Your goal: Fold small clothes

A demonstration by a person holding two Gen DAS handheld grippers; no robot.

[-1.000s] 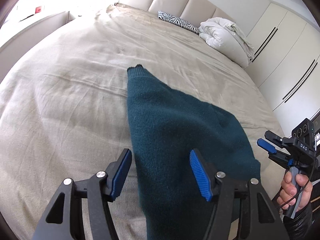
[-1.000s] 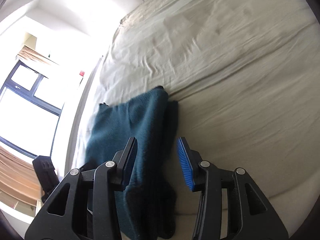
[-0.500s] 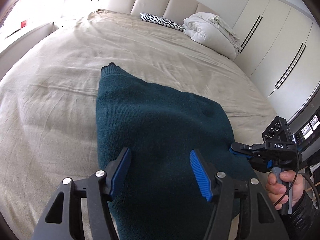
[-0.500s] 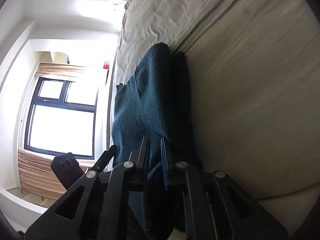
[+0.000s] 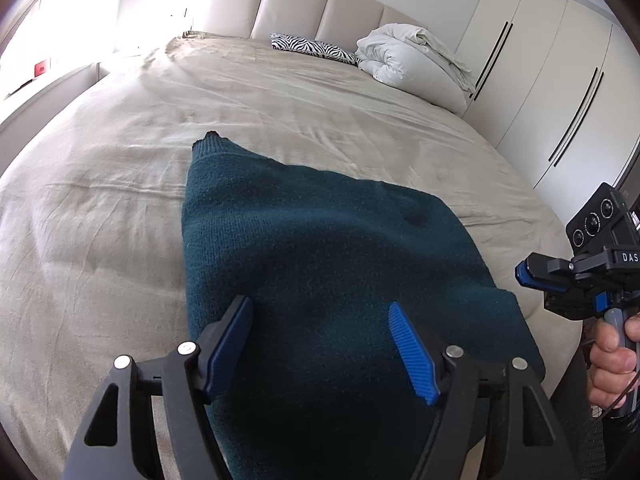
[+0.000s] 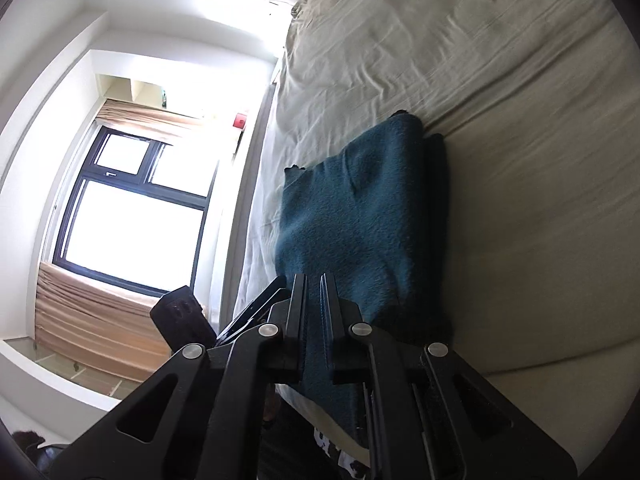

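A dark teal knit garment [image 5: 320,248] lies folded on the beige bed [image 5: 280,104], its near end hanging over the bed's edge. My left gripper [image 5: 322,344] is open, its blue pads spread just above the garment's near part. My right gripper [image 5: 524,274] shows at the right, beside the garment's right edge and apart from it. In the right wrist view the right gripper [image 6: 314,308] has its jaws nearly together, with teal fabric [image 6: 360,216] seen behind the narrow gap; I cannot tell whether cloth is pinched.
A white duvet bundle [image 5: 416,64] and a zebra-print pillow [image 5: 312,46] lie at the headboard. White wardrobes [image 5: 560,80] stand at the right. A window [image 6: 132,216] with curtains is at the left of the bed.
The right gripper closed from open to nearly shut at the garment's right edge and rolled sideways. The left gripper moved over the garment's near end and stayed open.
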